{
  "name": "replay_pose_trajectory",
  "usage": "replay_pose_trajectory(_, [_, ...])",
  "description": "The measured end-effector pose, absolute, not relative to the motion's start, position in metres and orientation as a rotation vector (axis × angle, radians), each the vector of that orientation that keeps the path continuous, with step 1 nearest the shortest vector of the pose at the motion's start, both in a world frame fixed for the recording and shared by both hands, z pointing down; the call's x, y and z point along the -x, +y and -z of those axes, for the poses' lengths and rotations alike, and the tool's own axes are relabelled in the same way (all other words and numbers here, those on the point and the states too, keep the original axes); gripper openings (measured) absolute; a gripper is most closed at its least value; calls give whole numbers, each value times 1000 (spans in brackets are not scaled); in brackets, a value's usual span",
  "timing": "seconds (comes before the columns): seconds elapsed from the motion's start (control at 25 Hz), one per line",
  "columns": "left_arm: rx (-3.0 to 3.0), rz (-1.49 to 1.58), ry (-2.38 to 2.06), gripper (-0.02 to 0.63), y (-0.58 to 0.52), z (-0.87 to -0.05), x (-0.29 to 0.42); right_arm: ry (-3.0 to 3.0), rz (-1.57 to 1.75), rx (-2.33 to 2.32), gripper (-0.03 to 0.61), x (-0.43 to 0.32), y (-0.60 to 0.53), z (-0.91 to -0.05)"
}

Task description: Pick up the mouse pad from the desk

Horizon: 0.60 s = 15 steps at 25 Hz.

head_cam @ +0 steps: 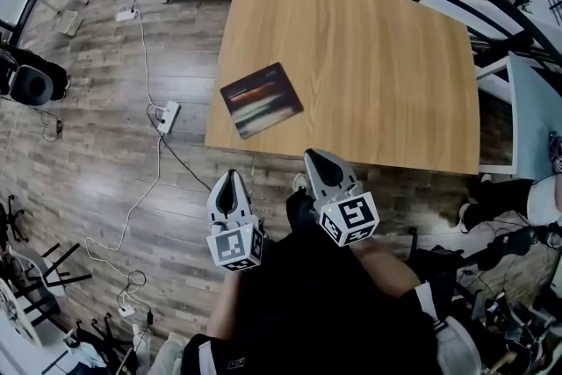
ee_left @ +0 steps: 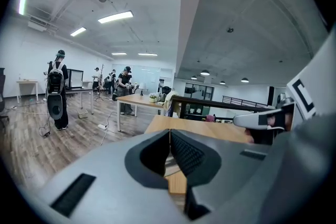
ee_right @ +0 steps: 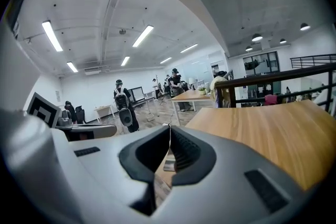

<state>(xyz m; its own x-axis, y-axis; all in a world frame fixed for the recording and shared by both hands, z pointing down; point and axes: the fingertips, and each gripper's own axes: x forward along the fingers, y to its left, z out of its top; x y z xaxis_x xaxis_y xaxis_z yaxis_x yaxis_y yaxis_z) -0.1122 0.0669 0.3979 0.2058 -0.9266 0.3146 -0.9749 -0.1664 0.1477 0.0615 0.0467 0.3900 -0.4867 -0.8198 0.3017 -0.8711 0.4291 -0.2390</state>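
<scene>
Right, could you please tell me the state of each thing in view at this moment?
Mouse pad: lying flat on the desk, near its left front corner, untouched.
Left gripper: jaws together, nothing between them, clear of the mouse pad.
Right gripper: jaws together, nothing between them, clear of the mouse pad.
Power strip: on the floor, cables running from it.

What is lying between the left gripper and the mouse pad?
Nothing in the head view: only floor and bare desk separate the left gripper from the mouse pad.
</scene>
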Motion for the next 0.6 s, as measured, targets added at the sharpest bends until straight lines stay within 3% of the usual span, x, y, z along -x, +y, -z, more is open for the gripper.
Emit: replay_pose_trajectory(0.6, [-2007, -287, -1858, 24, -7, -461, 83, -2477, -693, -1395, 32, -104, -42, -465])
